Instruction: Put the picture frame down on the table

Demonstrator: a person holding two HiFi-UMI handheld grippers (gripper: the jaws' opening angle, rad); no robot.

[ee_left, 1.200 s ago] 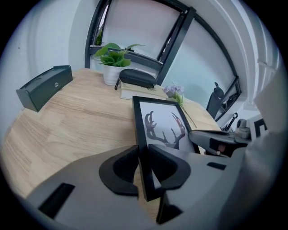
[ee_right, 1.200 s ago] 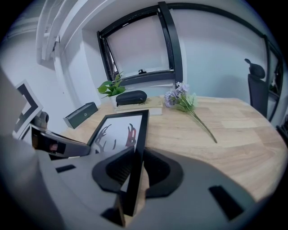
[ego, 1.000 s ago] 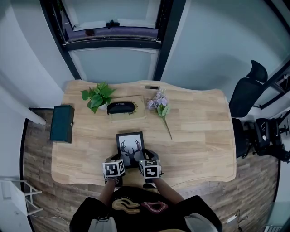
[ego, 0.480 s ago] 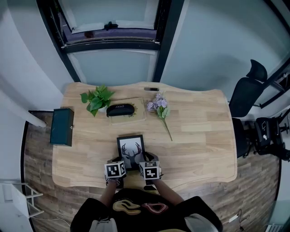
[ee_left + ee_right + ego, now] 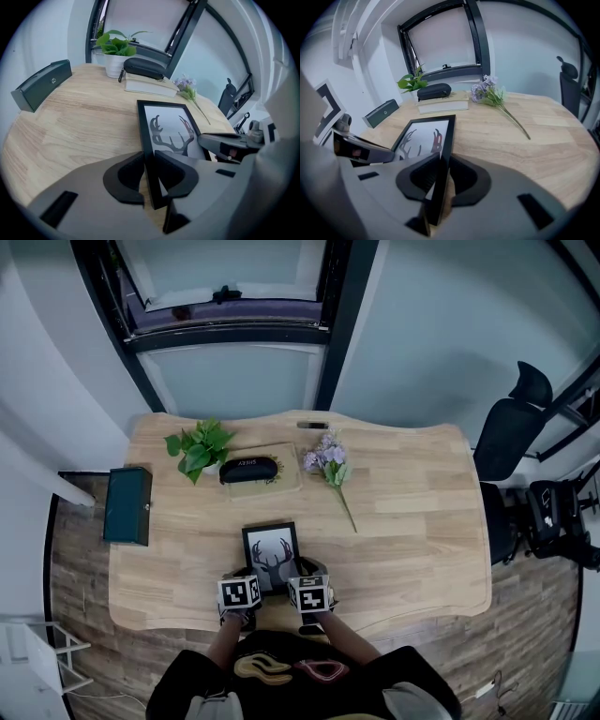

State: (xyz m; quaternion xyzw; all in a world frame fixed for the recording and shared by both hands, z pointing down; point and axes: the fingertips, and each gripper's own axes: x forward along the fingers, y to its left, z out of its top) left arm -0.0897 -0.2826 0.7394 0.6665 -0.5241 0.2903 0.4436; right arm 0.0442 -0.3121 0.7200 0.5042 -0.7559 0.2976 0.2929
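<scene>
The left gripper (image 5: 149,174) and right gripper (image 5: 440,177) each clamp a side bar of the picture frame (image 5: 271,556), which reaches forward from the jaws, low over the wood; lowering both hands evenly and letting go together should lay it flat. The wooden table (image 5: 412,521) spreads ahead, a window (image 5: 234,296) beyond it, a green box (image 5: 127,505) well off to the left, a flower sprig (image 5: 333,465) ahead to the right

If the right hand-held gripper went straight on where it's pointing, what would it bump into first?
Probably the table. The right hand-held gripper is clamped on the picture frame at its right edge and slants downward, so the wood just ahead comes before the book farther back. Depth is hard to judge.
</scene>
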